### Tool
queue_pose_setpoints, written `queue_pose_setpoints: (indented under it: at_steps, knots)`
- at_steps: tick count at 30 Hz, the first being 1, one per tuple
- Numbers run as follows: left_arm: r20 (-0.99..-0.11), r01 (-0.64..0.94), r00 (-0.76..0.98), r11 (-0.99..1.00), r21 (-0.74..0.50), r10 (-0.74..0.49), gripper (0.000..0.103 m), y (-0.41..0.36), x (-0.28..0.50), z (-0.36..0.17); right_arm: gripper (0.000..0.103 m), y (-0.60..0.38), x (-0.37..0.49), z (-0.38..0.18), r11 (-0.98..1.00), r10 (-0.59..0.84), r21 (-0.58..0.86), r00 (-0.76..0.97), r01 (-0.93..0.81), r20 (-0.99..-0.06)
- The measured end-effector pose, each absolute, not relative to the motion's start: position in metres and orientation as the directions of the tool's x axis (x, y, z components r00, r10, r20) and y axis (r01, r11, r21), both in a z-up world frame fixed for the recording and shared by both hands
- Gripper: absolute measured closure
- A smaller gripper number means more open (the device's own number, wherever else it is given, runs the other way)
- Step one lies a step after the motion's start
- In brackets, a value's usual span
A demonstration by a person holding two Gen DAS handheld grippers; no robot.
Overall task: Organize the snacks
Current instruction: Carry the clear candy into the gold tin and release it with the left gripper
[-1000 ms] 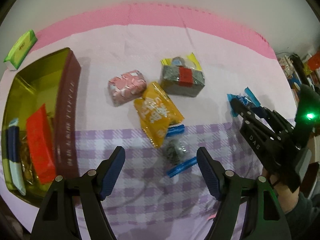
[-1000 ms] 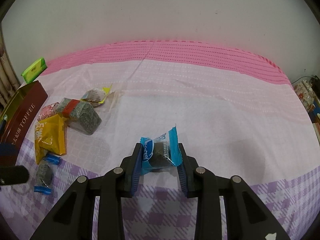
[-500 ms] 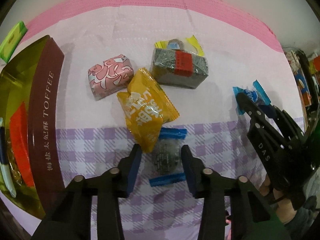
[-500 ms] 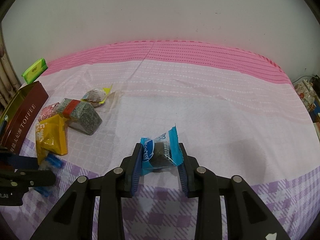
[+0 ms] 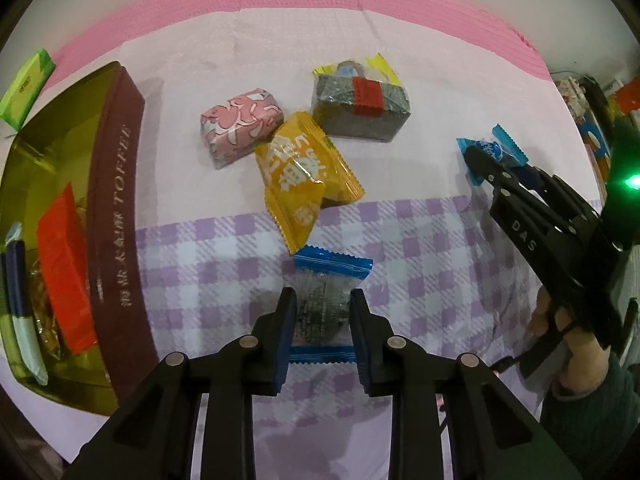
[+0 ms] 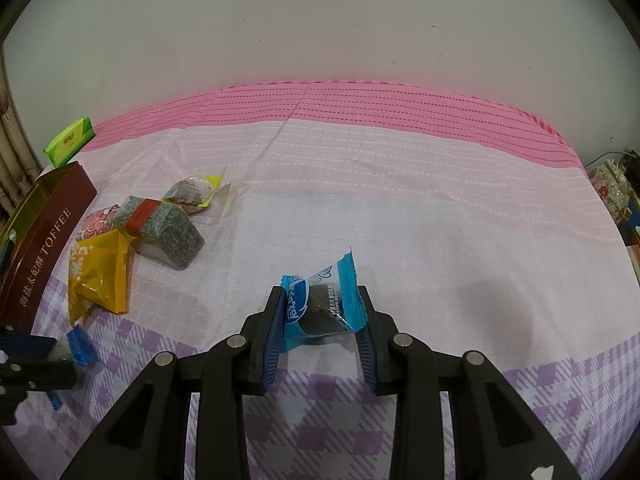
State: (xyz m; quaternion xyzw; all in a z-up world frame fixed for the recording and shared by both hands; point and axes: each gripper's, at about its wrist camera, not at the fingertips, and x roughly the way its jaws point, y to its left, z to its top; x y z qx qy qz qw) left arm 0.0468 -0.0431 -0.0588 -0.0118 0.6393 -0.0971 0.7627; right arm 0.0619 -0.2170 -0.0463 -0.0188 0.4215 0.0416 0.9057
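Observation:
My left gripper (image 5: 322,312) is shut on a clear snack packet with dark blue ends (image 5: 325,304) that lies on the checked cloth. My right gripper (image 6: 320,320) is shut on a light blue snack packet (image 6: 320,304) and holds it over the cloth; the same right gripper (image 5: 486,160) shows at the right of the left wrist view. A yellow packet (image 5: 300,172), a pink wrapped block (image 5: 240,126), a grey block with a red band (image 5: 360,108) and a yellow-edged packet (image 5: 352,70) lie close together beyond my left gripper. The brown toffee tin (image 5: 116,216) stands at the left.
The tin holds a red packet (image 5: 64,268), a blue-white packet (image 5: 20,304) and gold-wrapped sweets. A green packet (image 5: 26,82) lies at the far left near the pink mat edge. A person's hand (image 5: 568,340) grips the right tool. Clutter stands beyond the right edge.
My left gripper came down over the dark-blue-ended packet and its jaws closed from wide apart onto it. The right gripper stayed still with its light blue packet.

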Motion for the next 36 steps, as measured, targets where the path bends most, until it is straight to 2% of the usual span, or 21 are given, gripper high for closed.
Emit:
queue_pose_setpoints:
  at_steps: [10,15,20,26,36]
  knots:
    - [-0.965,0.16,0.183,0.974,-0.159,-0.188,0.076,-0.047,0.028,-0.032,0.072,-0.216,0.062,-0.046,0.996,0.059,0.001,0.641,-0.091,-0.765]
    - [-0.955,0.149,0.229,0.976,-0.158,-0.189,0.076,-0.013,0.037,-0.01,0.072,-0.216,0.062,-0.047,0.996,0.059,0.001,0.641,-0.091,-0.765]
    - [-0.943,0.069,0.301,0.989,-0.13,-0.145,0.076,0.028,0.061,0.008,0.072,-0.215,0.063,-0.047,0.996,0.059,0.0,0.641,-0.091,-0.765]
    - [-0.927,-0.059,0.374,0.997,-0.042,-0.017,0.076,0.092,0.09,0.017,0.072,-0.215,0.063,-0.047,0.996,0.058,-0.001,0.641,-0.091,-0.766]
    - [-0.926,-0.191,0.364,0.981,0.032,0.101,0.076,0.169,0.135,-0.008,0.072,-0.215,0.062,-0.048,0.996,0.055,-0.004,0.641,-0.09,-0.765]
